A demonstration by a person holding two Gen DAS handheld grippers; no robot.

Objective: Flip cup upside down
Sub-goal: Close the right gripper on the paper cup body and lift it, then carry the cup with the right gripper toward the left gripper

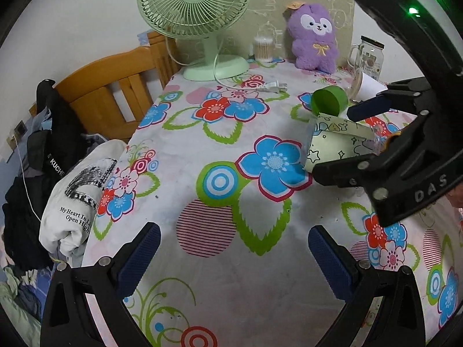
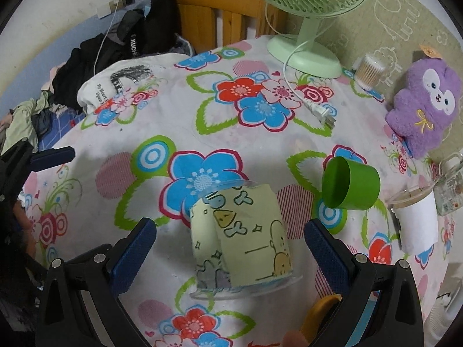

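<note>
Both jaws gape wide, empty; cartoon-wrapped cup (image 2: 243, 240) between right gripper (image 2: 230, 243) fingers; "DAS" embossed.

I read "DAS" in raised letters on the black body of the right claw (image 1: 373, 134), seen from the left wrist camera. Left of the desk (image 1: 202, 150), a white folded shirt (image 1: 72, 202) carries "My Heart Is…" over "Open High…", both cut off by a fold. Beyond the shirt, a black garment (image 1: 55, 133) shows white lettering "KUCH…", the rest hidden.
</note>
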